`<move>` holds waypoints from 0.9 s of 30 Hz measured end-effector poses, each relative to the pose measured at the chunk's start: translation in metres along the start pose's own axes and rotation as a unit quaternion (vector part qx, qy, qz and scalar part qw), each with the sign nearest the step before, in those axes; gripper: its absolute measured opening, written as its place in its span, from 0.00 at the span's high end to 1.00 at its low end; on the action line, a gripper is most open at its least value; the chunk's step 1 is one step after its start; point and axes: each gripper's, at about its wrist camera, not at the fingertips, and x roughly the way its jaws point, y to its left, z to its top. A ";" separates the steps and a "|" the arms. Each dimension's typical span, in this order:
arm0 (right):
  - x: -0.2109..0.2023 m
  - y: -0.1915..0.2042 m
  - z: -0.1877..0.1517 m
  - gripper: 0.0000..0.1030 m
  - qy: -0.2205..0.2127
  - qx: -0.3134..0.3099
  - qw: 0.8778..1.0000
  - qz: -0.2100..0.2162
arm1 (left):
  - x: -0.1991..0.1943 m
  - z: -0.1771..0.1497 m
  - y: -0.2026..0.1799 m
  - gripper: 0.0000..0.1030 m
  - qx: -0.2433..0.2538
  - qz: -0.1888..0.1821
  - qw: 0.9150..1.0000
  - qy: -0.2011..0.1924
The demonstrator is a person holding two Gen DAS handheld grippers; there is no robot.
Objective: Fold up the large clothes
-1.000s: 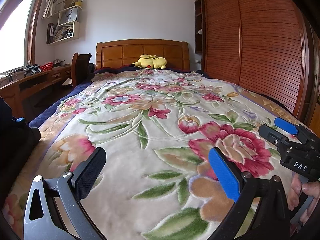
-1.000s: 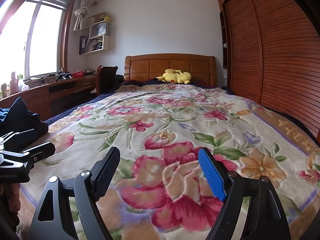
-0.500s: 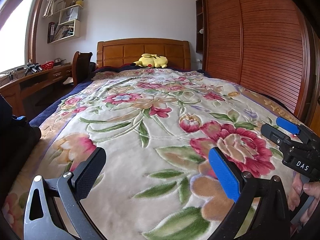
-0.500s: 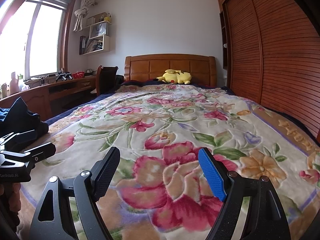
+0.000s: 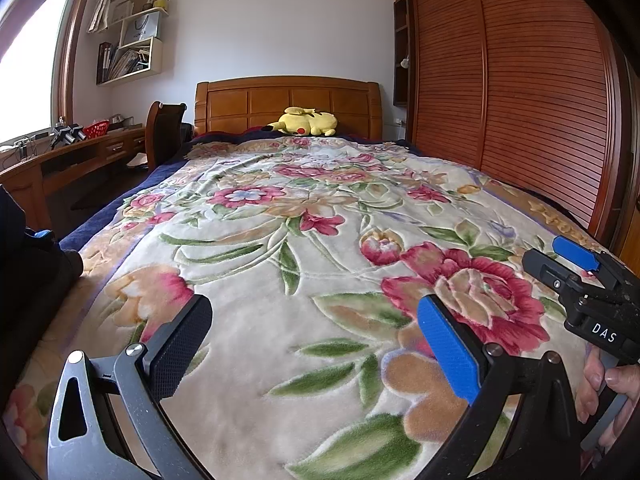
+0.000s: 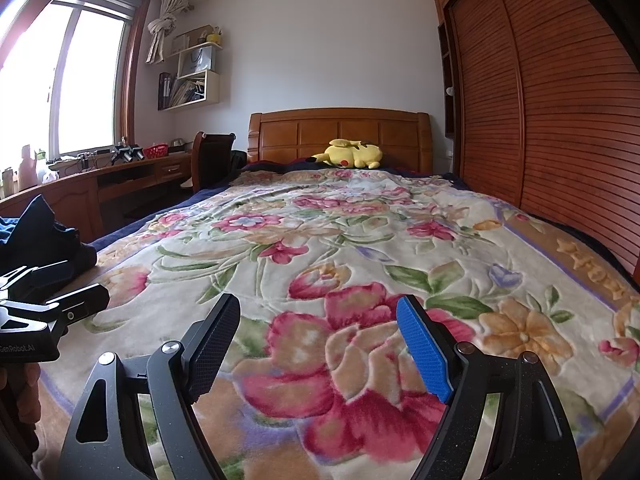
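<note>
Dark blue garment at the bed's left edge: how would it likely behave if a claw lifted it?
The dark blue garment lies in a crumpled heap with soft folds, so it would probably droop and unfurl. It looks bulky, so one pinch may lift only part.

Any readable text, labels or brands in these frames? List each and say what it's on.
"DAS": white letters on the body of the right hand-held gripper, seen from the left wrist view.
"CenRobot.AI", its start cut off by the frame edge: on the body of the left hand-held gripper, seen from the right wrist view.
Print on the white bag on the wall shelf: too small to read.
</note>
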 end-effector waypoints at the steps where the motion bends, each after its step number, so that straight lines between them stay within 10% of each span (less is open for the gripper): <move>1: 0.000 0.000 0.000 0.20 0.000 0.000 1.000 0.000 | 0.000 0.000 0.000 0.00 0.000 0.000 1.000 0.000; 27: 0.001 0.000 0.000 0.20 -0.003 -0.001 1.000 -0.002 | -0.001 0.000 0.001 0.00 0.000 0.000 1.000 0.000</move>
